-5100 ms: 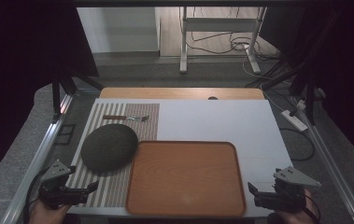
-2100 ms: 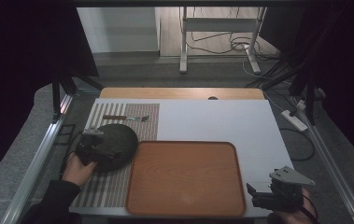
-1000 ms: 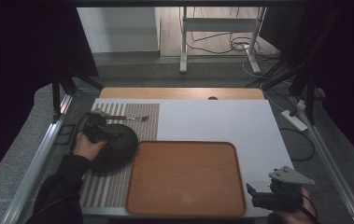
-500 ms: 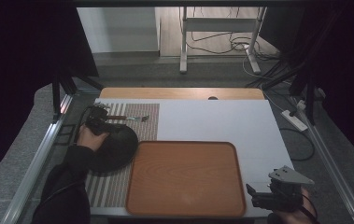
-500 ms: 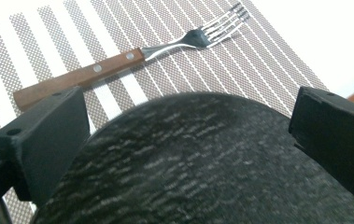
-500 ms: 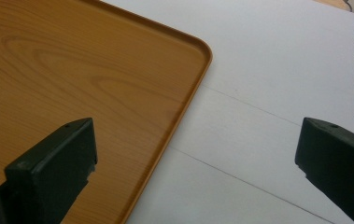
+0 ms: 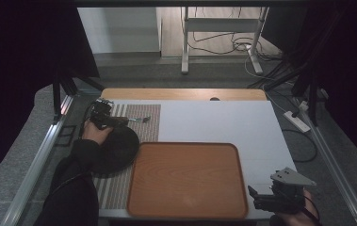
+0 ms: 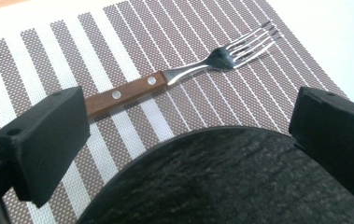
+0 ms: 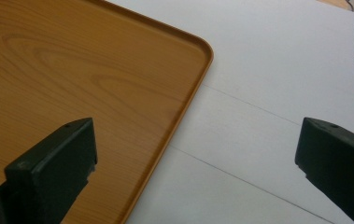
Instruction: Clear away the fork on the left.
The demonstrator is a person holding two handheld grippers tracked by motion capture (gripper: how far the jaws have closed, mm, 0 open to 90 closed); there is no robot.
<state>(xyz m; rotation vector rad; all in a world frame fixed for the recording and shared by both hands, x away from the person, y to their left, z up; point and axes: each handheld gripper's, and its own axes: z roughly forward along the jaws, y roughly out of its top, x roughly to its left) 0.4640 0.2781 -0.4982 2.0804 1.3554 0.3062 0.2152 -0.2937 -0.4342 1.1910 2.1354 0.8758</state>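
With its jaws spread wide over the dark plate, the left tool faces the fork lying on the striped mat just beyond the plate, and closing from this height could clip the plate's rim instead of the wooden handle, while the right tool waits open.

The person wears a dark long sleeve on the left arm, and each hand carries a black gripper with two blocky matte jaws, each showing a small round hole, while the right gripper has a grey three-cornered plate on top.
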